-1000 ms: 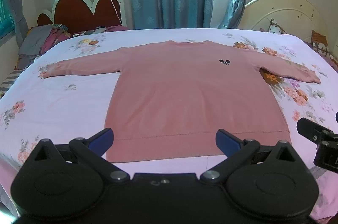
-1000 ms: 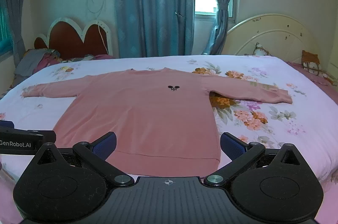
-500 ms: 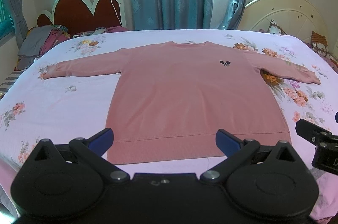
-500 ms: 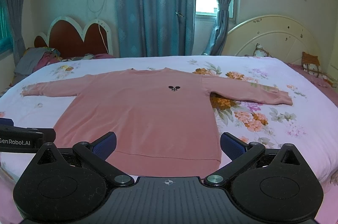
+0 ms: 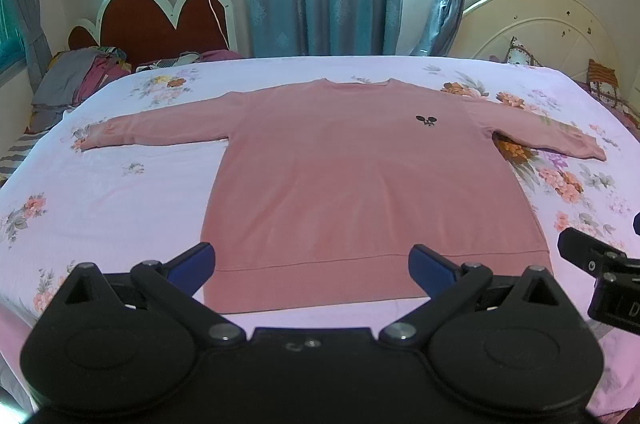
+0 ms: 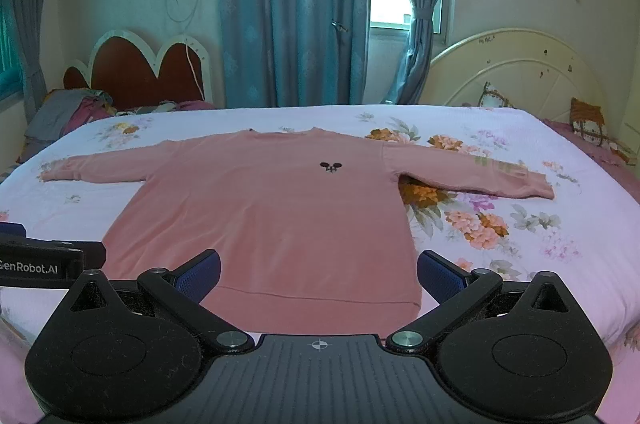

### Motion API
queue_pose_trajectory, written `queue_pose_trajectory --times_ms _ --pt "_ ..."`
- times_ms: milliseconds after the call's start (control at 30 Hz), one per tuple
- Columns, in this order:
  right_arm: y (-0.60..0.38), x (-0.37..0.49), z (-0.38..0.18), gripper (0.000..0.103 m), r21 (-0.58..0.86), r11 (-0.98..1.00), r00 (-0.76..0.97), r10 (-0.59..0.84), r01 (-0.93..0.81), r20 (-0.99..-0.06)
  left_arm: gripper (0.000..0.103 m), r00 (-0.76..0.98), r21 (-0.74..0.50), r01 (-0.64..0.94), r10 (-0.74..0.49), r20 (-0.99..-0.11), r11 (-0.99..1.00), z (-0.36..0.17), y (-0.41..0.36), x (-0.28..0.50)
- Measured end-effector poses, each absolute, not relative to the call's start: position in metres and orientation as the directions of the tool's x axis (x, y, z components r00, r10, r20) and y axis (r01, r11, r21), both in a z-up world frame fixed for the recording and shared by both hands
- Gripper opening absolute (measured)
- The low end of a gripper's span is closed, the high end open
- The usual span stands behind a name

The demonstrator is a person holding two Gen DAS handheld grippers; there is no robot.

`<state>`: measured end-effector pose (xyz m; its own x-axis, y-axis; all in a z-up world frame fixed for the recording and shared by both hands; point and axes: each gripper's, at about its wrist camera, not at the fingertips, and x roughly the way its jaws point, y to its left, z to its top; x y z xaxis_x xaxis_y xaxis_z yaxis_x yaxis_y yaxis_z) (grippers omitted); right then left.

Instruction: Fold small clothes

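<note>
Above sweater (image 5: 372, 180) hem — L claw (image 5: 311, 262) & R claw (image 6: 318, 274) agape, level.

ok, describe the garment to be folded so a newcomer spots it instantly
Start at the big bed with the floral sheet filling the room's middle. Spread flat across it, sleeves out to both sides, lies a pink sweater. It is plain salmon pink with a small dark emblem on the chest, unlike the crumpled grey and magenta clothes pile by the headboard.

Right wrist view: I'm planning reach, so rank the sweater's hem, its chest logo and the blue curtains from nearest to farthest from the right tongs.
1. Hem: just ahead, between the open right tongs.
2. Chest logo: mid-sweater.
3. Blue curtains: back wall.
</note>
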<state>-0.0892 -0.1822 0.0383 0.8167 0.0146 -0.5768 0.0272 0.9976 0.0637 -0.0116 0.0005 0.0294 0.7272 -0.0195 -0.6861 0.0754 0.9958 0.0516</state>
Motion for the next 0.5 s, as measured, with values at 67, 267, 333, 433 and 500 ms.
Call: queue_pose_trajectory --times_ms 67,267,333,433,500 --pt "-0.1809 -0.0894 0.0385 0.103 0.061 0.998 0.817 0.012 0.029 -0.577 0.103 0.727 0.052 0.075 -0.019 -0.686 0.996 0.0291 0.0014 -0.0108" --pt "-0.1804 -0.089 0.037 0.103 0.063 0.998 0.815 0.013 0.029 -0.58 0.103 0.726 0.048 0.074 -0.021 -0.687 0.996 0.0287 0.0039 -0.0099" --pt "-0.1793 -0.0884 0.0365 0.103 0.062 0.998 0.814 0.011 0.031 -0.581 0.103 0.727 0.05 0.074 -0.02 -0.687 0.996 0.0284 0.0038 -0.01" --pt "-0.1782 -0.0876 0.037 0.103 0.059 0.998 0.813 0.009 0.031 -0.582 0.103 0.726 0.05 0.074 -0.019 -0.687 0.996 0.0282 0.0036 -0.0101" --pt "-0.1781 -0.0864 0.0372 0.103 0.06 0.998 0.814 0.01 0.03 -0.581 0.103 0.726 0.049 0.073 -0.019 -0.688 0.996 0.0276 0.0055 -0.0097"
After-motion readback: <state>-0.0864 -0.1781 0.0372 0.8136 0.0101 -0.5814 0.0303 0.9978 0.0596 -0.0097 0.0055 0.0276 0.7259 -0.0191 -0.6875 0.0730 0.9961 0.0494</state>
